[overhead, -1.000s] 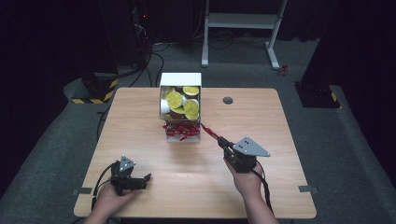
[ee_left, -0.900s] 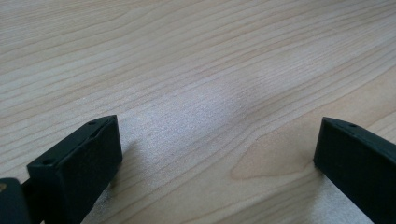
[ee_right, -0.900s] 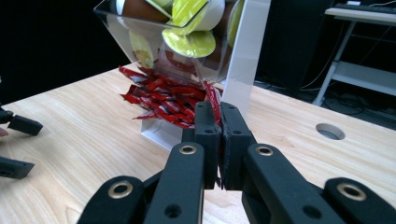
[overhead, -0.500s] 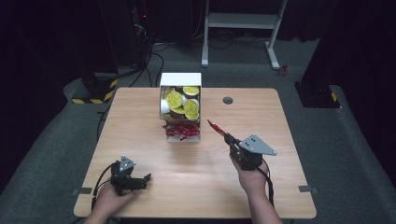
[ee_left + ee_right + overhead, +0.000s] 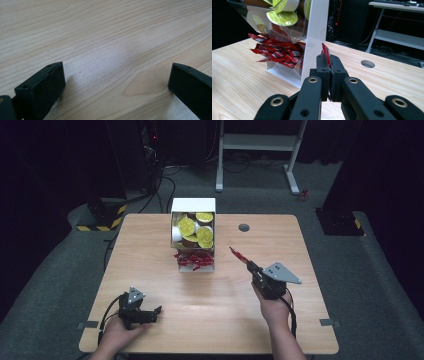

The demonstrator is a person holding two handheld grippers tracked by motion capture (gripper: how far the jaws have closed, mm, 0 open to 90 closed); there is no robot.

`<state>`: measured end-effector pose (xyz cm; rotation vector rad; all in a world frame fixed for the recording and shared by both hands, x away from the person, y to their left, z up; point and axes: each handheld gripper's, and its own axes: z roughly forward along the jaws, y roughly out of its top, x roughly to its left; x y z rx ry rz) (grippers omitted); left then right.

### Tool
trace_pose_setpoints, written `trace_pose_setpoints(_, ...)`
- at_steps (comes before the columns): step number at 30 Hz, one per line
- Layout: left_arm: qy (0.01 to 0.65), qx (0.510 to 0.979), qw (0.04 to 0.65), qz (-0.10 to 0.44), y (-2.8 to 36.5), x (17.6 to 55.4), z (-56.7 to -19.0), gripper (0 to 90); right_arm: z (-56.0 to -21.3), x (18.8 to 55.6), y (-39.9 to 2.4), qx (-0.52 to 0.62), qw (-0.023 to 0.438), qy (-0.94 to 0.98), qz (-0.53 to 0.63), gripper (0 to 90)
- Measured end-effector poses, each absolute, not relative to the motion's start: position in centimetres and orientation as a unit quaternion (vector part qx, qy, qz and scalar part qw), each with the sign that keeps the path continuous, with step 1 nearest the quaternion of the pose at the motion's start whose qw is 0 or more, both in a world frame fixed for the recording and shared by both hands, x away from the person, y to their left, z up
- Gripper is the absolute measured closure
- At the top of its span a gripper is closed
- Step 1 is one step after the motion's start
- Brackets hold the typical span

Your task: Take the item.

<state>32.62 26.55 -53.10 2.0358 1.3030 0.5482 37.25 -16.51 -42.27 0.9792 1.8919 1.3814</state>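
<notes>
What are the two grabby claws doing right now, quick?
Left gripper: open, holding nothing, jaws wide apart just over the table.
Right gripper: shut on a red packet, pinched between its jaws.

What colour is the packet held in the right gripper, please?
Red; the packet shows best in the right gripper view, clamped between the jaws.

A thin red packet (image 5: 238, 255) is pinched between the black jaws of the right gripper (image 5: 251, 266). It sticks out past the jaw tips and points up toward the far edge of the tabletop (image 5: 150, 285). It hangs in the air, just to the right of a white dispenser box (image 5: 194, 205) near the middle of the far edge. More red packets (image 5: 277, 51) lie piled in the box's open bottom (yellow-lidded cups (image 5: 192, 227) fill the top part).
</notes>
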Motion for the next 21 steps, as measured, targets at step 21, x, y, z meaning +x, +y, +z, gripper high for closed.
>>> trace_pose_setpoints(21,0.497,0.776,0.326,0.209,26.6,32.6,-53.1,1.2,-43.4,38.7,-19.3,0.411,0.305,0.694,0.506,88.7)
